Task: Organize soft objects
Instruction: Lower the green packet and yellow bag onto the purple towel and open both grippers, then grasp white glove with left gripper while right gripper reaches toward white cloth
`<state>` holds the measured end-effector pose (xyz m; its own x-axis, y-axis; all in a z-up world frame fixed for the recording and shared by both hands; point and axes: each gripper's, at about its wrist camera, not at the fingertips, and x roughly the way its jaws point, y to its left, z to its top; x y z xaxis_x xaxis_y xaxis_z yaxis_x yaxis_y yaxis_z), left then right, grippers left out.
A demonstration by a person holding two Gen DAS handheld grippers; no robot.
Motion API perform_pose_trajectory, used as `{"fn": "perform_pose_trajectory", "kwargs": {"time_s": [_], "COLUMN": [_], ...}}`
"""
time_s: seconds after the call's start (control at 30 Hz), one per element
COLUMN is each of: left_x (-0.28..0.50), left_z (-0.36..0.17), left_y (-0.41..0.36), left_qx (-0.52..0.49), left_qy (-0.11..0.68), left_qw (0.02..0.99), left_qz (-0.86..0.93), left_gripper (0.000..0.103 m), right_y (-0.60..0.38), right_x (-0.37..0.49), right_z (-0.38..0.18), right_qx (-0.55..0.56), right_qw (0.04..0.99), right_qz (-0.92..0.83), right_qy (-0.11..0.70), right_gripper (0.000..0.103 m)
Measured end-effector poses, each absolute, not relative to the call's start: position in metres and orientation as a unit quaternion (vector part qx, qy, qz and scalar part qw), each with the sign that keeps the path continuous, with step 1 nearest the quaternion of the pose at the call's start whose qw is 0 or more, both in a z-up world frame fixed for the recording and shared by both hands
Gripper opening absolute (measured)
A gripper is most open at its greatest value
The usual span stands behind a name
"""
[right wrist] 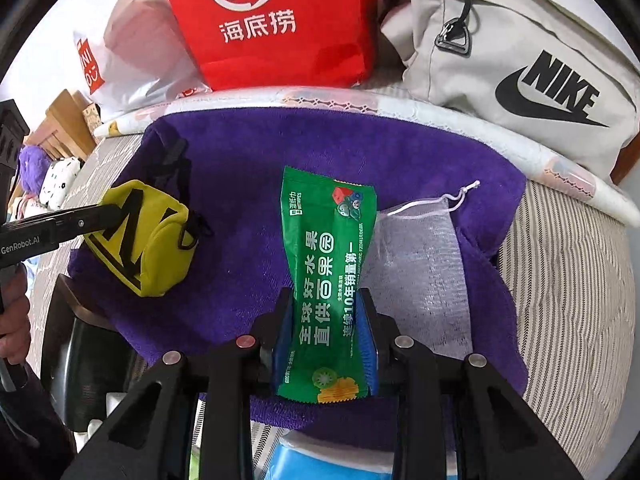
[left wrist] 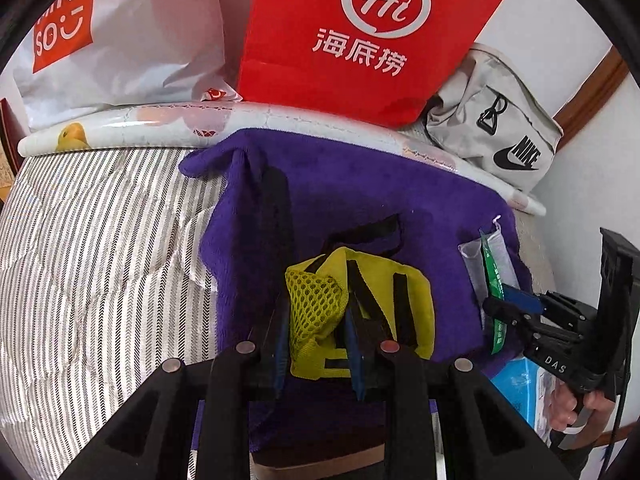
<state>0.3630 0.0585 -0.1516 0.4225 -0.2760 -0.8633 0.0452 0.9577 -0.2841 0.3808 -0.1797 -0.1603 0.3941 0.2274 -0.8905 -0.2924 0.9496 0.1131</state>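
Note:
A purple towel (left wrist: 340, 200) lies spread on the striped bed; it also shows in the right wrist view (right wrist: 248, 184). My left gripper (left wrist: 316, 316) is shut on a small yellow pouch (left wrist: 360, 312) with black straps, held over the towel; the pouch shows at the left in the right wrist view (right wrist: 144, 236). My right gripper (right wrist: 326, 320) is shut on a green wet-wipes packet (right wrist: 328, 272), held over the towel; it shows edge-on in the left wrist view (left wrist: 494, 280). A white mesh drawstring bag (right wrist: 420, 272) lies on the towel just right of the packet.
A red Haidilao paper bag (left wrist: 360, 36), a white Miniso bag (left wrist: 104, 36) and a grey Nike bag (left wrist: 496, 128) stand along the wall behind a rolled mat (left wrist: 160, 128). A blue packet (right wrist: 328, 460) lies below the towel's near edge. Striped bedding (left wrist: 88, 240) extends left.

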Motion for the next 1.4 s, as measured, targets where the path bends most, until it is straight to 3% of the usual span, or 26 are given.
{"fn": "perform_pose_trajectory", "kwargs": {"time_s": [0.17,0.33,0.53,1.07,1.4], "left_x": [0.367,0.367,0.352,0.256,0.173], "left_z": [-0.156,-0.157,-0.141,-0.072,-0.074], "left_y": [0.061,0.058,0.057,0.056,0.049], "left_qx": [-0.109,-0.087,-0.068,-0.065,-0.068], "left_qy": [0.538,0.554,0.531,0.472,0.469], "left_qw": [0.831,0.824,0.841,0.875,0.875], "left_qz": [-0.087,-0.080,-0.078,-0.081,-0.095], "left_gripper": [0.026,0.033,0.047,0.047,0.047], "right_y": [-0.179,-0.181,-0.187,-0.204,-0.216], "right_x": [0.386,0.384,0.374,0.275,0.184], "right_z": [-0.161,-0.159,-0.144,-0.086,-0.074], "right_qx": [-0.025,-0.025,-0.009,0.006,0.042], "right_qw": [0.832,0.832,0.843,0.881,0.891], "right_qz": [0.156,0.160,0.159,0.163,0.186], "right_qy": [0.531,0.530,0.514,0.445,0.413], "right_gripper": [0.033,0.056,0.056,0.056,0.056]}}
